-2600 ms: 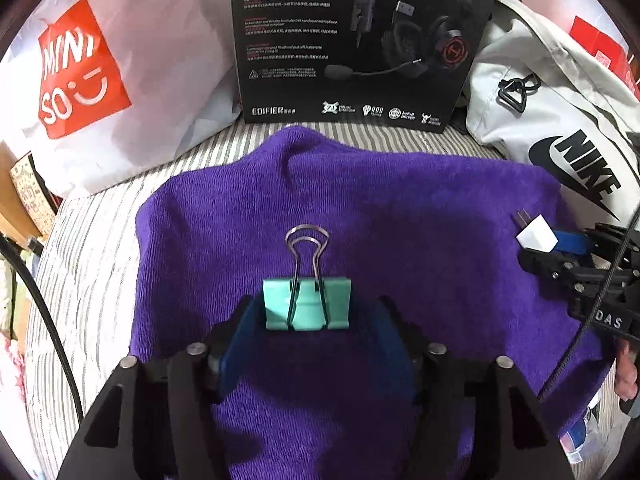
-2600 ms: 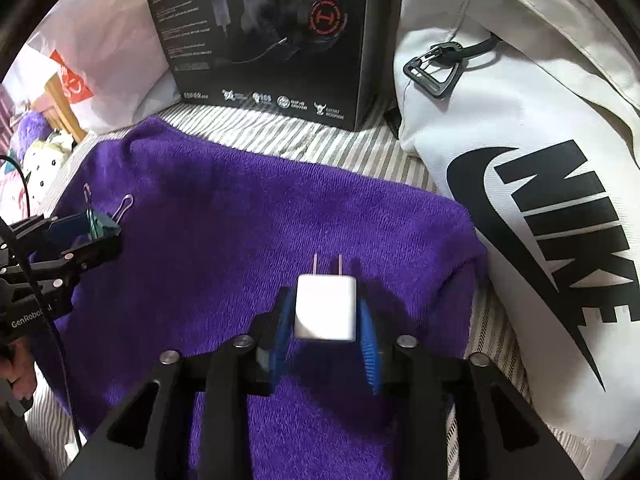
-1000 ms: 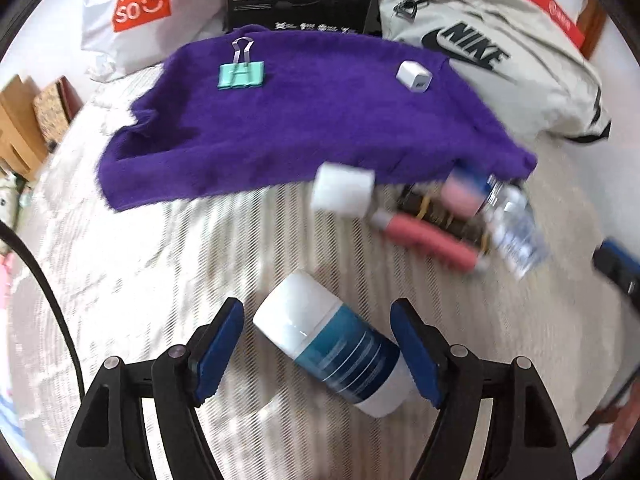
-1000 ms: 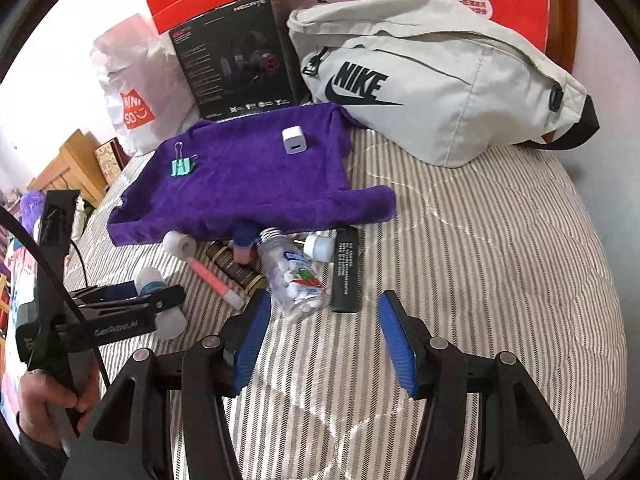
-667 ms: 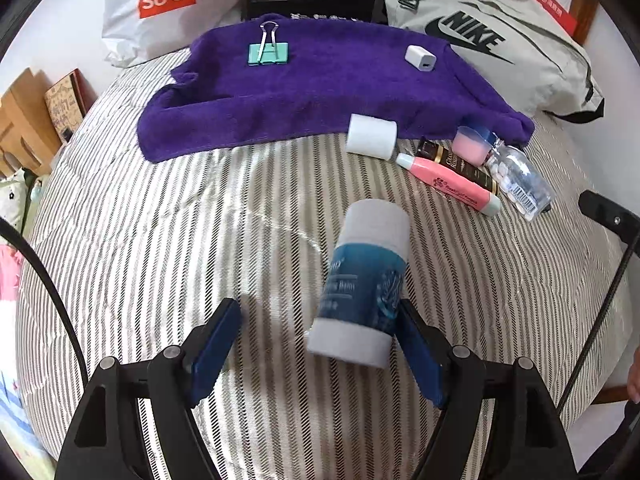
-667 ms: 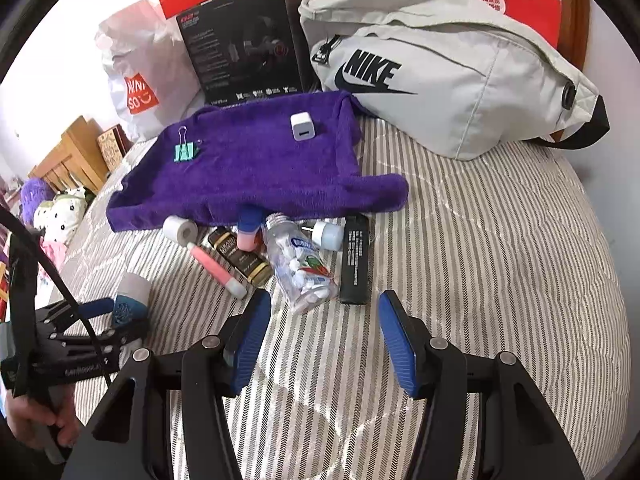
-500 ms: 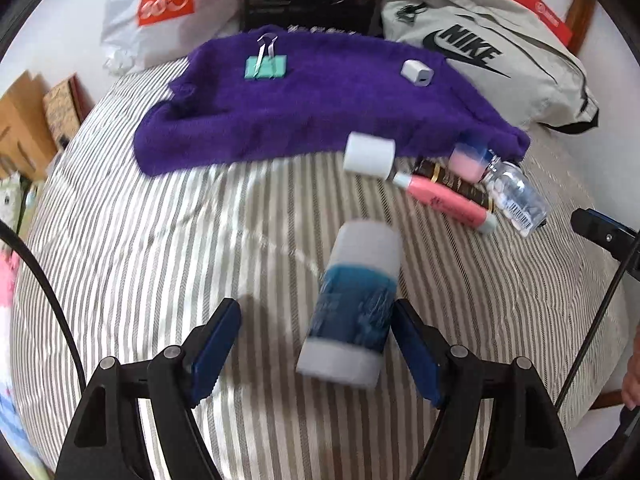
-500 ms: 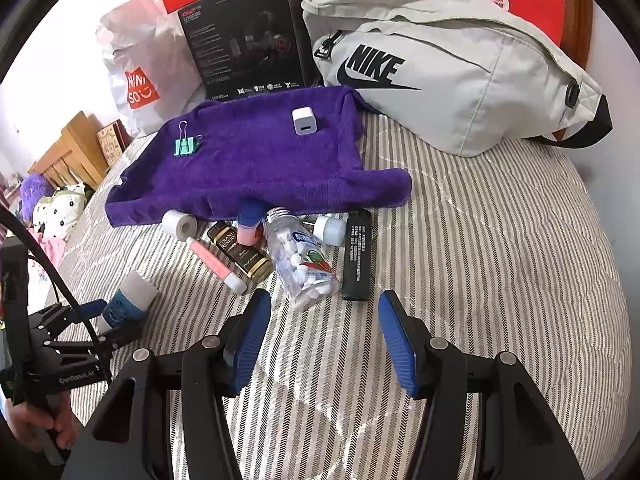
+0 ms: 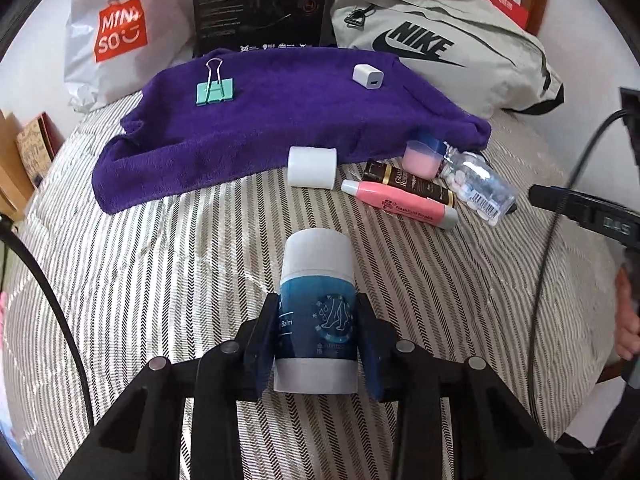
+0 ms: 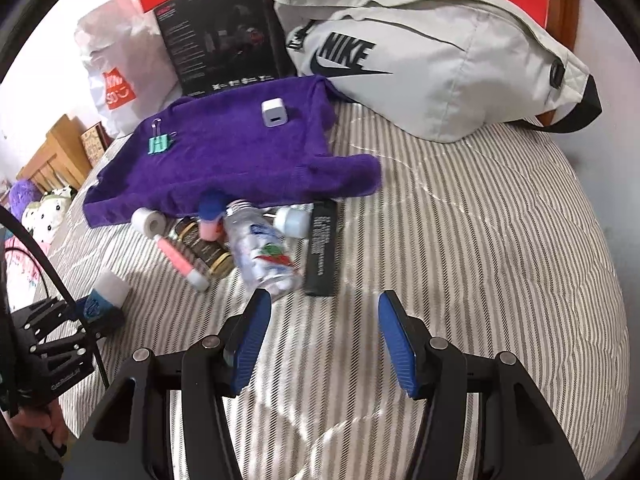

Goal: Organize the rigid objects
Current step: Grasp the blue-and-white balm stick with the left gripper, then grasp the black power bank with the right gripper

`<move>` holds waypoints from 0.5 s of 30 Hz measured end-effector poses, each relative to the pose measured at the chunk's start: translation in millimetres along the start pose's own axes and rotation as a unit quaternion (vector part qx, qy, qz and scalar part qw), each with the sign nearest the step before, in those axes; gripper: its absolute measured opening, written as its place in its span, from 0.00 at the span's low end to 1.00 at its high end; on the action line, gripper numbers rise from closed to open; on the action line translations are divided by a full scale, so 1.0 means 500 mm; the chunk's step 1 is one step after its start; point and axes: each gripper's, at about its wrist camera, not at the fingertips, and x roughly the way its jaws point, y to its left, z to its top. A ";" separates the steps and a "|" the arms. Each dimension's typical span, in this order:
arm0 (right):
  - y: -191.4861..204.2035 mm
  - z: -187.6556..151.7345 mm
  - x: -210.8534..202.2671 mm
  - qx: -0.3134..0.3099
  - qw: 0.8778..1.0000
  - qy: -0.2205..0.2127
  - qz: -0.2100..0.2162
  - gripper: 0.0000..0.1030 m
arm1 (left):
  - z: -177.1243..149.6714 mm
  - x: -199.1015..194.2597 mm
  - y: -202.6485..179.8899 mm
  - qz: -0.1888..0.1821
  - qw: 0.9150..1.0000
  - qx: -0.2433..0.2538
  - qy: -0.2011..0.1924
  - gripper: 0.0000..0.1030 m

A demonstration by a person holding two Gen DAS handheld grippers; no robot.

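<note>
My left gripper point(image 9: 316, 336) is closing on the balm point(image 9: 316, 304), which lies on the bed between my pads, which touch its blue label at mid-body. I judge it light, stiff and smooth, so it may roll or slip; gripping across the middle seems safest. My right gripper point(image 10: 324, 332) hangs open and empty, with the pill bottle point(image 10: 260, 256) just ahead-left.

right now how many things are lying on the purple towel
2: a teal binder clip near the purple towel's far left corner, and a white charger plug toward its far right. Something small could be hidden under its front edge.
</note>
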 end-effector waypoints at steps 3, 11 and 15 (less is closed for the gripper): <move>-0.014 0.016 0.024 0.006 1.000 0.001 -0.008 0.54 | 0.002 0.003 0.009 0.005 1.000 -0.003 0.002 0.34; 0.001 0.056 0.083 -0.019 1.000 0.009 0.004 0.54 | 0.010 0.010 0.010 0.005 1.000 -0.001 0.007 0.34; 0.017 0.061 0.107 -0.047 0.999 0.022 -0.006 0.41 | 0.016 0.015 0.007 0.011 1.000 0.006 0.008 0.34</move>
